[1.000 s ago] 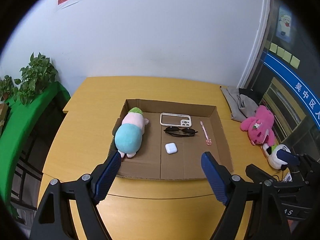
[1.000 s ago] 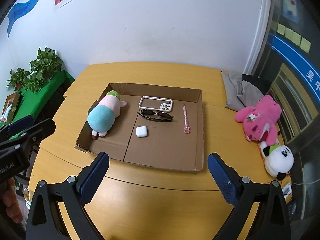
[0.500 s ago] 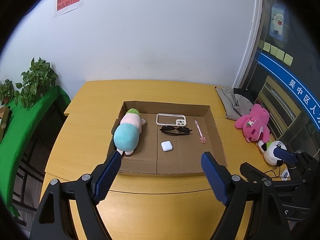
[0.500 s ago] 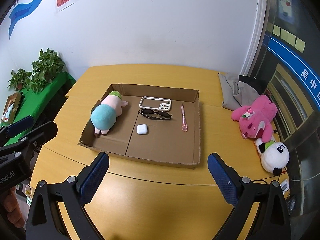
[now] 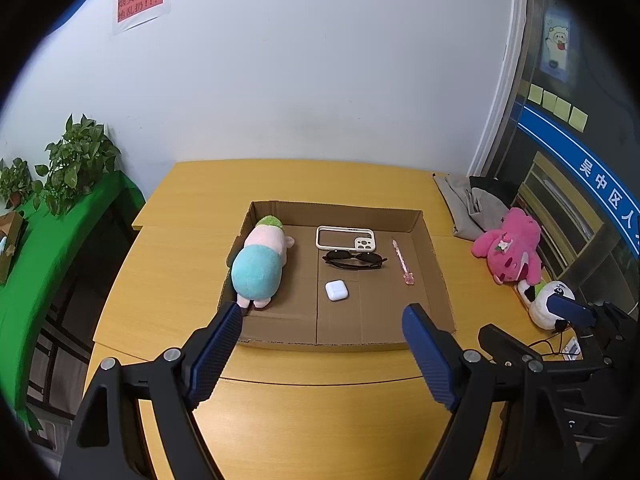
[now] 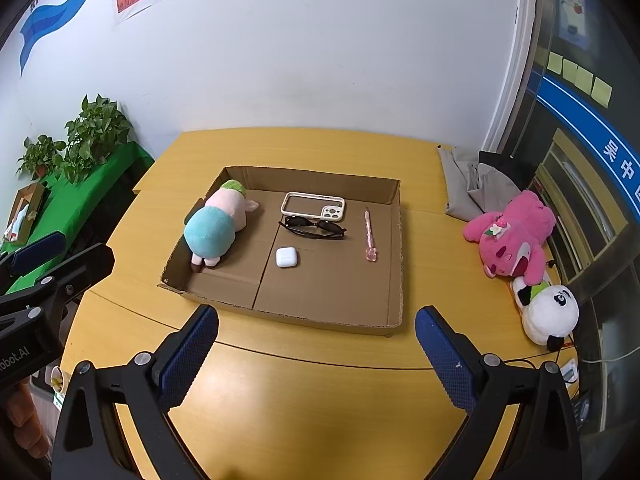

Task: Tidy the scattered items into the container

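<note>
A shallow cardboard box [image 5: 438, 268] [image 6: 396, 248] lies on the yellow table. In it are a blue and pink plush [image 5: 258, 264] [image 6: 216, 226], a white phone case [image 5: 346, 238] [image 6: 314, 206], black sunglasses [image 5: 354, 259] [image 6: 314, 227], a white earbud case [image 5: 336, 290] [image 6: 287, 257] and a pink pen [image 5: 402, 262] [image 6: 369, 234]. My left gripper [image 5: 322, 350] is open and empty, held before the box's near edge. My right gripper [image 6: 316, 354] is open and empty, also short of the box.
A pink plush [image 5: 510, 246] [image 6: 514, 236] and a panda plush [image 5: 548, 304] [image 6: 550, 312] lie on the table right of the box, with grey cloth [image 6: 472, 184] behind them. Potted plants [image 6: 92, 132] stand on a green shelf at left.
Both grippers have drawn back and risen from the box, which now looks smaller and farther. Both stay open and empty. The items in the box have not moved.
</note>
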The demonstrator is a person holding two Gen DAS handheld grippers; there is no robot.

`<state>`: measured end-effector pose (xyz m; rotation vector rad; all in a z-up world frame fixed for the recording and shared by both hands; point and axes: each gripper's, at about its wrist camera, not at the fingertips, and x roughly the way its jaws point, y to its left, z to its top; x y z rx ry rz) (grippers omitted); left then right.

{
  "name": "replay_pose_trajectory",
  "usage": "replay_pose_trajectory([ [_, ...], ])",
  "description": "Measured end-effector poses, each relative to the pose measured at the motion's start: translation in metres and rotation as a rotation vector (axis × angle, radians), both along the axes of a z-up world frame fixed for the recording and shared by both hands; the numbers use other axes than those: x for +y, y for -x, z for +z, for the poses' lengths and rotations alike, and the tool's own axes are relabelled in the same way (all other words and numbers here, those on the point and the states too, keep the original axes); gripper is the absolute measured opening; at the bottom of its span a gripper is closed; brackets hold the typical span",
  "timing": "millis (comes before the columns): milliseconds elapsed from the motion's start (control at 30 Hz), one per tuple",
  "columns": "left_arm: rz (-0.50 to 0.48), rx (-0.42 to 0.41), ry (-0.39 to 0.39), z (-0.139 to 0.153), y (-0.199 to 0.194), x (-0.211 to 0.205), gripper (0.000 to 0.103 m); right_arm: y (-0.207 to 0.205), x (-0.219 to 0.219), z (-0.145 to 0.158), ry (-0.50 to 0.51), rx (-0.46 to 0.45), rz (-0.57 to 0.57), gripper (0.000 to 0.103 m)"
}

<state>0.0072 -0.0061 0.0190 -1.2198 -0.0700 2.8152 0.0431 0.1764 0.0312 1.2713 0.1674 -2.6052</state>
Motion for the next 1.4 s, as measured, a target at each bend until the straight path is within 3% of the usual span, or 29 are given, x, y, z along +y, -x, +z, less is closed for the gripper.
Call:
replay_pose_trajectory([
  [1400, 0.002, -0.051, -0.021, -0.02, 0.029, -0.002, 0.082, 0.031, 0.001, -0.022, -0.013, -0.05, -0.015, 0.101],
])
